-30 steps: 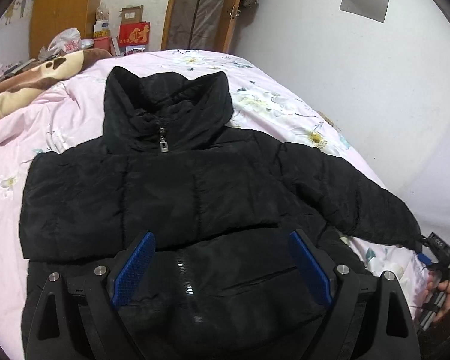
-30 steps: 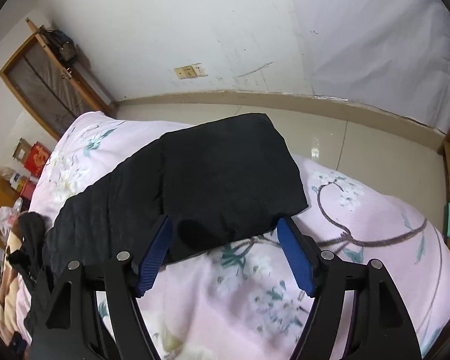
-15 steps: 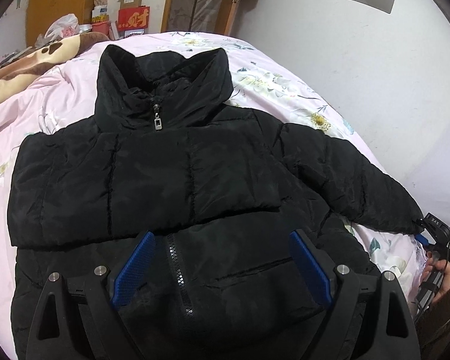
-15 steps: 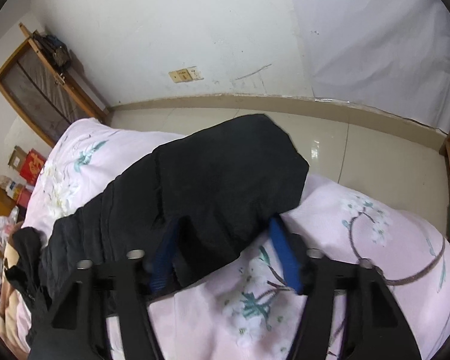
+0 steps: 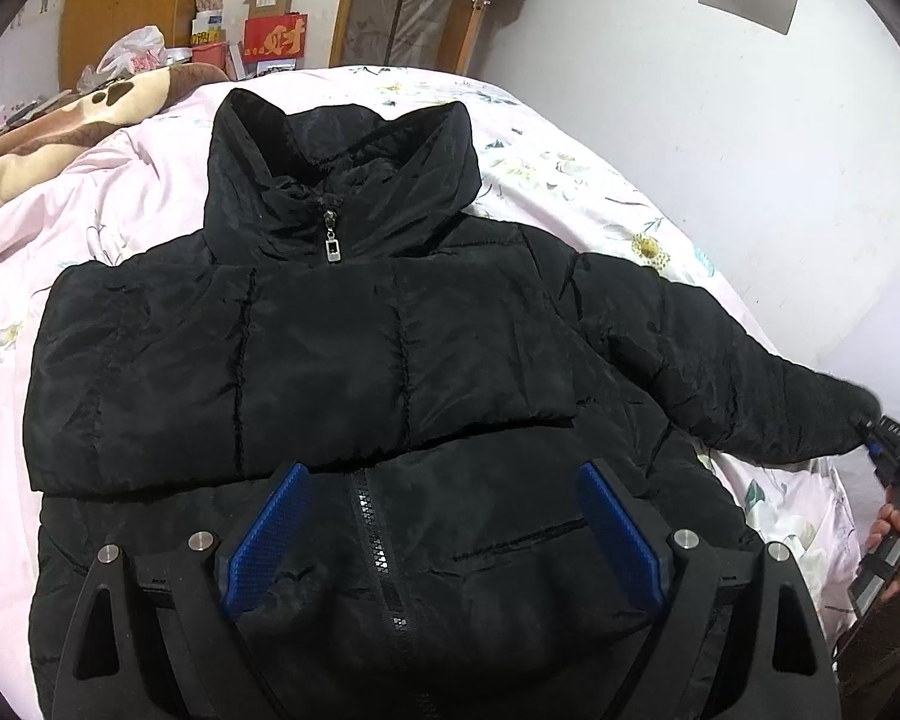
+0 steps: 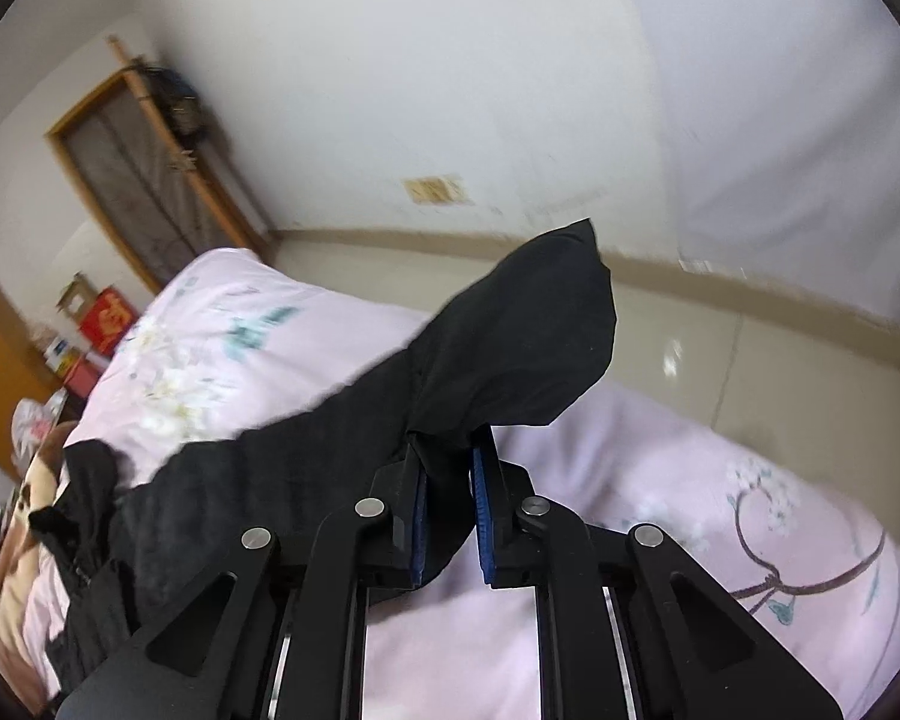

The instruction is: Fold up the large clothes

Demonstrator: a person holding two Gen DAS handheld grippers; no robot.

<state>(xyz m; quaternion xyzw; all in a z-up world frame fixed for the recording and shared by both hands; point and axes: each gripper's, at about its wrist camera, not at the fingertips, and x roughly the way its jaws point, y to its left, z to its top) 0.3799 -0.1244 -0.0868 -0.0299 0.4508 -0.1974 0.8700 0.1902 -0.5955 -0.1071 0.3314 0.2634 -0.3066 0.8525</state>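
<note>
I am clamping the right tool on the black jacket's sleeve cuff on the bed, aiming to fold it flat across the chest; left tool hanging unclenched over the hem

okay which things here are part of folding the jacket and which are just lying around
Part of the job: black jacket; its outstretched sleeve, clamped in the right gripper; left gripper, open over the hem.

Lying about: spotted blanket, red box, plastic bag.

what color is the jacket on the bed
Black jacket, clearest in the left wrist view.
</note>
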